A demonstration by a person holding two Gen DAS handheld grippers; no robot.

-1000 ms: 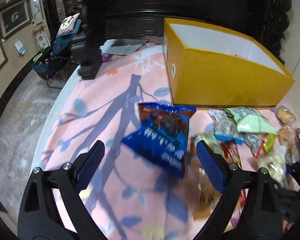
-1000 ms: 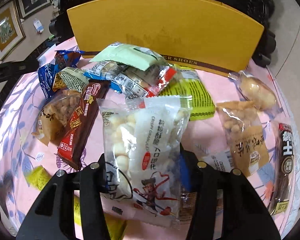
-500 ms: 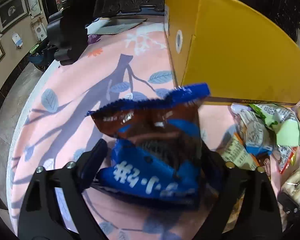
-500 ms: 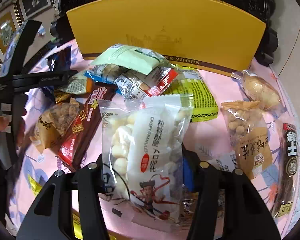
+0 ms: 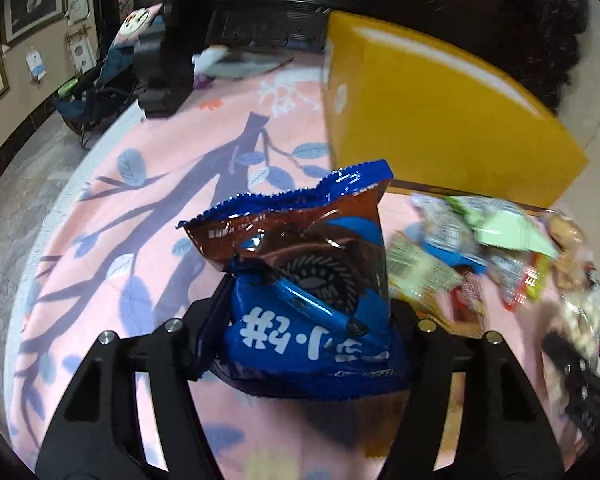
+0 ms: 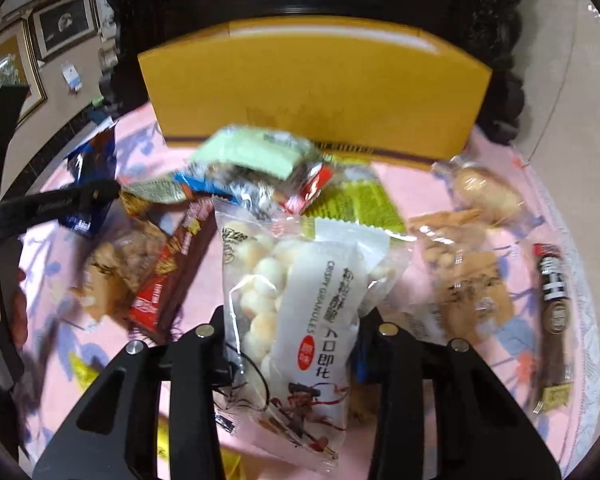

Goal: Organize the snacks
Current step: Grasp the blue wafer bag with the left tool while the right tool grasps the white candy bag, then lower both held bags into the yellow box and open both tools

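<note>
Blue foil crinkles between our left gripper (image 5: 306,320) fingers, whose jaws have just been closing and now pinch the blue cookie packet (image 5: 304,280) upright above the pink tablecloth (image 5: 140,200). Our right gripper (image 6: 292,332) has squeezed in too, clamped on the clear bag of white crispy granules (image 6: 296,308), lifted over the snack pile (image 6: 260,184). Beyond both stands the yellow box (image 6: 316,92) at the far edge, with the dark chocolate bar (image 6: 554,316) off to the right.
</note>
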